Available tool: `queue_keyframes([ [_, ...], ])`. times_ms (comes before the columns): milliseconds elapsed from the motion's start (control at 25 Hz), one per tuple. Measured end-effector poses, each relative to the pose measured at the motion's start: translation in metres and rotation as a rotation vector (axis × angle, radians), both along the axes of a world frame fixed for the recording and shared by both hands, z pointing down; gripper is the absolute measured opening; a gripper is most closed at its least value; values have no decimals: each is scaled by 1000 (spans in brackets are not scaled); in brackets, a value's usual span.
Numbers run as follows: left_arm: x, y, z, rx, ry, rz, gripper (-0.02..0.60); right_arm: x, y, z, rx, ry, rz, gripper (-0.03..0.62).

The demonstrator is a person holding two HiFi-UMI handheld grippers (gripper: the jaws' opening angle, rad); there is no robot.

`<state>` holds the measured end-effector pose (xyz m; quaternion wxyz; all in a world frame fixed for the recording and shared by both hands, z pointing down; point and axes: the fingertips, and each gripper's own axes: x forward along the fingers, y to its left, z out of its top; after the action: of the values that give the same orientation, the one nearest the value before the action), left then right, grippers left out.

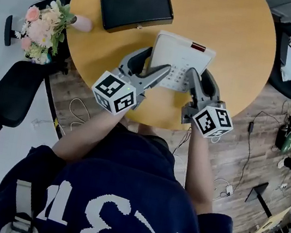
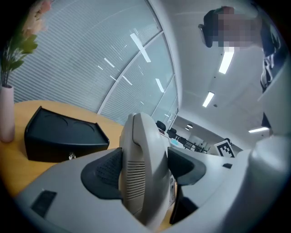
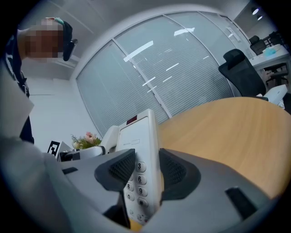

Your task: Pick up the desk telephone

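Observation:
The white desk telephone (image 1: 184,54) hangs between both grippers over the near part of the round wooden table (image 1: 233,23). My left gripper (image 1: 153,64) is shut on its left side, with the ribbed handset (image 2: 141,168) squeezed between the dark pads (image 2: 102,170). My right gripper (image 1: 202,79) is shut on the telephone's right edge. In the right gripper view the pads (image 3: 119,169) clamp the keypad side of the telephone (image 3: 142,150), and table wood shows beneath it. The red display strip sits at the phone's far end.
A black box (image 1: 136,7) lies on the table beyond the phone, to the left, also the black box (image 2: 63,136) in the left gripper view. A vase of pink flowers (image 1: 44,27) stands at the table's left edge. A black chair (image 1: 10,96) is on the floor to the left.

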<state>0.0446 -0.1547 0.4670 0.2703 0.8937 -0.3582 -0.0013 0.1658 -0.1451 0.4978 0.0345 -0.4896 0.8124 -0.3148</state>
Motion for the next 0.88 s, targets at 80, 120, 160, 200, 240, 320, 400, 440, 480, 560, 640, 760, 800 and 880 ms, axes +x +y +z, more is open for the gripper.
queue_keyframes([
  [80,-4,-6,-14,44,1,4,319,-4,-7,-15,39,12,-1,181],
  [120,-5,-9,-22,64,4,5,319,-5,-10,-23,57,19,-2,181],
  [160,-5,-13,-30,85,4,7,319,-5,-14,-31,76,26,-3,181],
  [200,-5,-16,-38,106,3,11,319,-5,-18,-39,94,34,-6,181],
  [240,-4,-19,-46,127,-1,17,319,-4,-21,-48,114,42,-10,179],
  [320,-4,-25,-61,168,-8,29,319,-5,-29,-65,156,54,-21,179],
  [400,-6,-30,-76,203,-7,35,319,-7,-35,-82,196,67,-29,176],
  [440,-8,-32,-83,219,-5,34,319,-9,-38,-91,212,74,-32,176],
  [480,-10,-34,-90,235,-3,32,319,-11,-40,-98,227,79,-35,175],
  [560,-13,-36,-105,266,-2,30,318,-14,-43,-113,256,88,-38,175],
  [640,-15,-38,-120,298,4,27,318,-15,-46,-127,285,92,-35,175],
  [760,-17,-41,-140,348,13,21,318,-16,-50,-146,326,92,-29,175],
  [800,-18,-42,-144,364,10,23,318,-17,-51,-150,336,95,-27,175],
  [880,-19,-44,-150,382,-1,26,316,-20,-54,-156,352,99,-27,175],
])
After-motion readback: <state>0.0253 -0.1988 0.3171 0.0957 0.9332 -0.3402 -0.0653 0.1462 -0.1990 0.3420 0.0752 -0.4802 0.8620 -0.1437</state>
